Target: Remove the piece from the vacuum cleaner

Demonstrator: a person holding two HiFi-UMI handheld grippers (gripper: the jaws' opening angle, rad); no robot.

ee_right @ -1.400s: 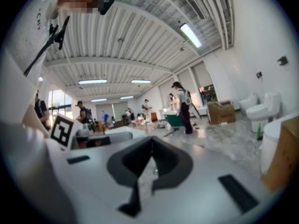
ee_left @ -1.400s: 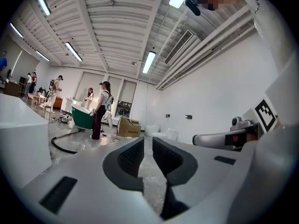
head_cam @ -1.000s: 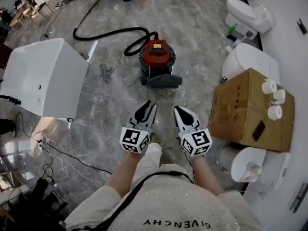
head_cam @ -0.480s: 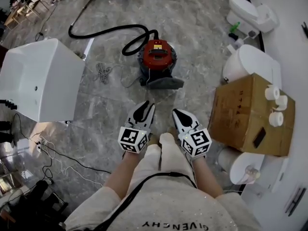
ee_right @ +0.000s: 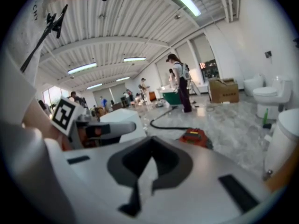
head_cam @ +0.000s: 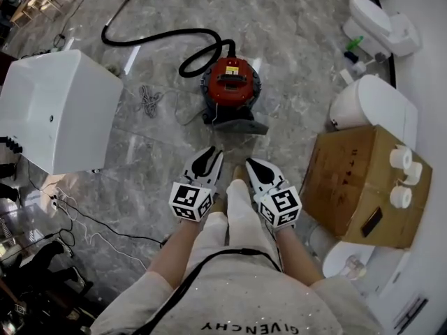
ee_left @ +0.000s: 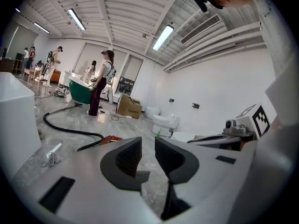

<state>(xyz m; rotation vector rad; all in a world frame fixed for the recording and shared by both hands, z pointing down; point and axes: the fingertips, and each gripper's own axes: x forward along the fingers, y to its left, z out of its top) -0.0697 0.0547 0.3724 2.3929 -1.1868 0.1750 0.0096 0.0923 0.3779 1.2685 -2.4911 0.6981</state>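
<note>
Vacuum cleaner (head_cam: 231, 82) sits on the floor (head_cam: 300, 61) a bit ahead of both grippers, hose (head_cam: 160, 45) curling off it. Probably hard, slick plastic, so I'd grab where the hose plugs in. Left gripper (head_cam: 209, 153) slightly open, empty; right gripper (head_cam: 251, 164) closed on nothing.

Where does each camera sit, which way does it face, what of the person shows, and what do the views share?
Head view: on the person's head, facing steeply down at the vacuum cleaner; torso, forearms, left gripper and right gripper show.
Left gripper view: on the left gripper, facing across the floor over parted, empty jaws; a sleeve shows.
Right gripper view: on the right gripper, facing forward over shut jaws; the shirt shows.
Shared: all show the vacuum cleaner; each gripper view catches the other gripper.
</note>
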